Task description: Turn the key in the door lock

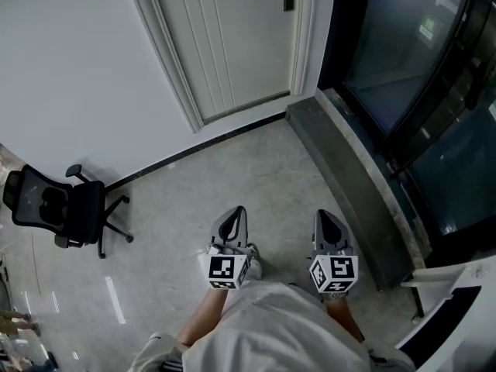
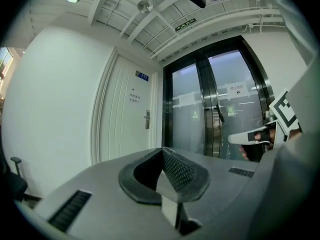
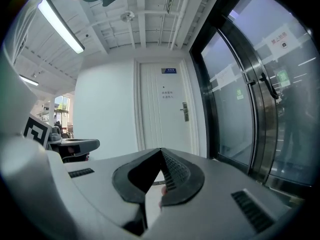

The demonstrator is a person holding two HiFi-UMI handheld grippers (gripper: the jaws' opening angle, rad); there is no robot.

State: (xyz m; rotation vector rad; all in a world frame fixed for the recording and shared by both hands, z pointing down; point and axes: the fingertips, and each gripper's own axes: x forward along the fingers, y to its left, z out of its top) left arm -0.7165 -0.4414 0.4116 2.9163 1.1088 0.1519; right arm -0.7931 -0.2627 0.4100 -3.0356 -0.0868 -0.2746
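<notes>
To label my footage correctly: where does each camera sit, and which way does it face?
Head view: on the head, steeply down at floor, white door, chair; left claw, right claw and clothing show.
Left gripper view: on the left claw, facing the white door and glass doors; own shut jaws show.
Right gripper view: on the right claw, facing the same white door; own shut jaws show.
Shared: all see the white door.

Office building lobby: black swivel chair (image 1: 66,211), white door (image 1: 225,45) with blue nameplate (image 3: 169,70), glass double doors (image 2: 215,109), exit sign (image 2: 185,24), ceiling strip light (image 3: 61,25).
</notes>
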